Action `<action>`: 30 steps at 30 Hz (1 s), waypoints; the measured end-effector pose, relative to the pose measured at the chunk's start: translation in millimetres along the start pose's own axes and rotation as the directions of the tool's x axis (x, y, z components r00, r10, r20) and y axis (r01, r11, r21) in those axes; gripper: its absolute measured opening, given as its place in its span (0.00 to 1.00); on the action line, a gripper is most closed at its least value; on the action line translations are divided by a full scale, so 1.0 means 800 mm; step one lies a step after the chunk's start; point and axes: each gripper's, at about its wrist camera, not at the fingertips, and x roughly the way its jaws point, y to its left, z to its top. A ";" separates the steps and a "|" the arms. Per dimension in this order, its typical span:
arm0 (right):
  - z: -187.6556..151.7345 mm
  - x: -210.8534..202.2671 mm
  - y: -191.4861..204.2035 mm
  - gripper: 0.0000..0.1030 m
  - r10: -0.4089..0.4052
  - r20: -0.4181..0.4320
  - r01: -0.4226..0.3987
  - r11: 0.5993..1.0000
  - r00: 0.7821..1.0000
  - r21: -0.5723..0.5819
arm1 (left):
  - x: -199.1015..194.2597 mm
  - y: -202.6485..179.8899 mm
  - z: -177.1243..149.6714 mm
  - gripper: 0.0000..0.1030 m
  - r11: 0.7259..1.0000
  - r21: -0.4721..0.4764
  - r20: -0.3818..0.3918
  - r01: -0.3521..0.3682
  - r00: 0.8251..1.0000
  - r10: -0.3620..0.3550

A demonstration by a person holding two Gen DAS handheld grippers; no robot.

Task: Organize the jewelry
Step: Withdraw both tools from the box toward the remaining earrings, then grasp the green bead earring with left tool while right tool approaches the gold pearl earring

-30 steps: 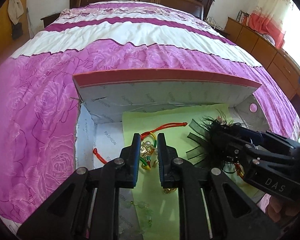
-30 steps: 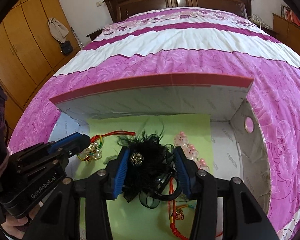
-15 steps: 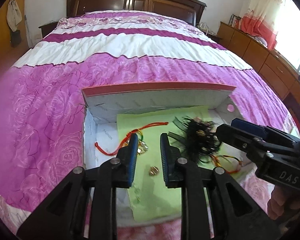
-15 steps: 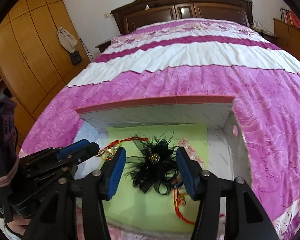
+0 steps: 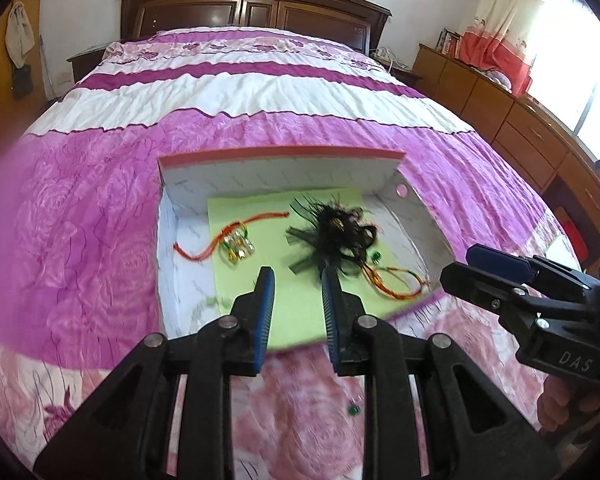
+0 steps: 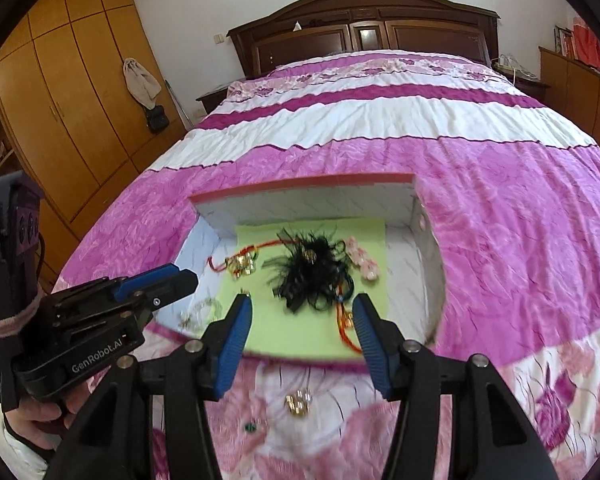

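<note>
Jewelry sits in the box (image 6: 428, 240) on the green sheet (image 6: 300, 332): feather piece (image 6: 312, 272) central. My left gripper (image 5: 296, 292) and right gripper (image 6: 300, 320) both gape empty, clear of the box; gold earring (image 6: 298, 402) lies outside, likely next.

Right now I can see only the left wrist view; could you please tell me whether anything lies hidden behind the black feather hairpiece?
Observer: Yes, pale pink ornaments lie on the green sheet, just right of the black feather hairpiece.
Operator: Thank you. Is the right claw holding anything?
Observer: No, the right claw is open with nothing gripped.
Operator: Is any jewelry outside the box?
Observer: A small gold piece lies on the bedspread, in front of the box.
</note>
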 end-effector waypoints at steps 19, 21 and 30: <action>-0.067 -0.032 -0.025 0.54 -0.046 -0.075 0.049 0.998 0.996 0.046 | 0.004 -0.041 -0.065 0.16 0.997 0.060 -0.128 0.040 0.991 -0.032; -0.071 -0.032 -0.029 0.54 -0.047 -0.080 0.052 0.997 0.996 0.053 | 0.006 -0.044 -0.071 0.16 0.997 0.071 -0.141 0.042 0.989 -0.032; -0.085 -0.030 -0.048 0.54 -0.049 -0.097 0.058 0.994 0.994 0.094 | 0.025 -0.060 -0.093 0.16 0.992 0.120 -0.205 0.040 0.979 -0.015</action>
